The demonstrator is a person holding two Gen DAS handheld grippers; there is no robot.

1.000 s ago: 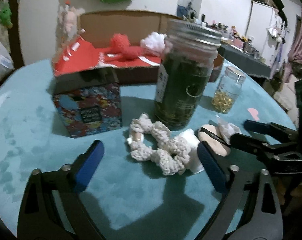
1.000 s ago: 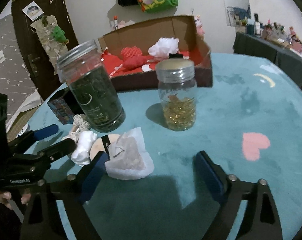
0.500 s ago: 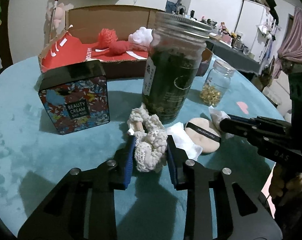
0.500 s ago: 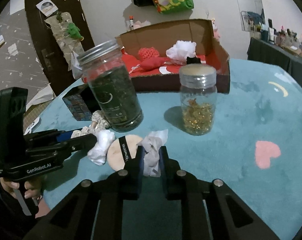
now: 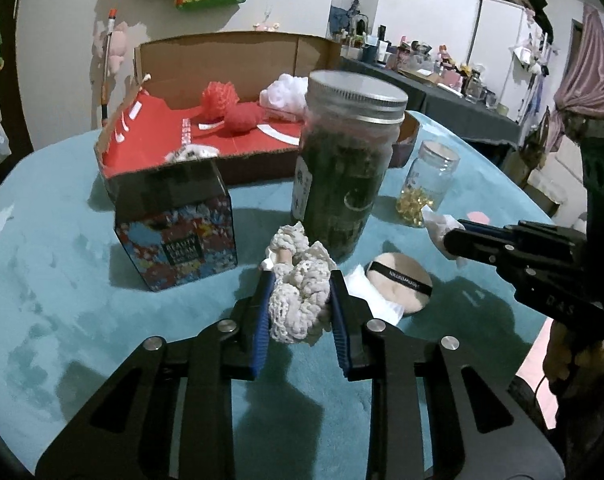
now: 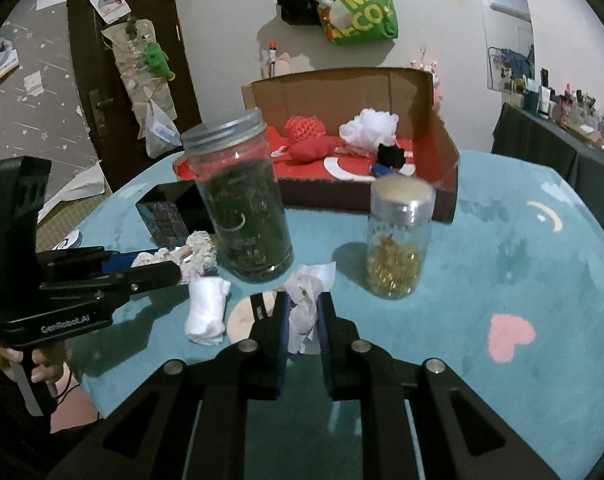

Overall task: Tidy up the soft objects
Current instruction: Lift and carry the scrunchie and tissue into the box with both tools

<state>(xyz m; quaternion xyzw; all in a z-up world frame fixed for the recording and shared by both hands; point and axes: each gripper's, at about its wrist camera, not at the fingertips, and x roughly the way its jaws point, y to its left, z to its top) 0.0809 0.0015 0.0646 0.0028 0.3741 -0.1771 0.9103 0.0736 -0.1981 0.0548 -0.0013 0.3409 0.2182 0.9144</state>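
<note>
Left of the tall green-filled jar (image 5: 347, 160), the patterned tin (image 5: 178, 226) sits on the teal tabletop (image 5: 54, 280), its back edge just beside the cardboard box (image 5: 222, 60). Box is behind the jar; inside it a red mesh puff (image 5: 220, 96), a red soft lump (image 5: 242, 118) and a white puff (image 5: 282, 92) on the red liner.

In front of the jar, your left claw (image 5: 300, 304) is clamped on the cream crochet scrunchie (image 5: 302, 300): blue pads press both sides, yarn bulging between them. The scrunchie's far loop reaches to the jar base. Whether it's lifted off the tabletop, can't tell.

Just right of the scrunchie, a white cloth roll (image 6: 208, 310) lies on the tabletop, and the round beige powder puff (image 5: 399, 280) with its black band is touching it.

Front-right of the jar, your right claw (image 6: 302, 316) is clamped on the crumpled white tissue (image 6: 303, 300); the tissue sticks up past the tips, next to the powder puff.

Right of the jar, the small glass jar with gold bits (image 6: 397, 240) stands upright, apart from the tissue. Further right, a pink heart mark (image 6: 511, 336) on the tabletop.
</note>
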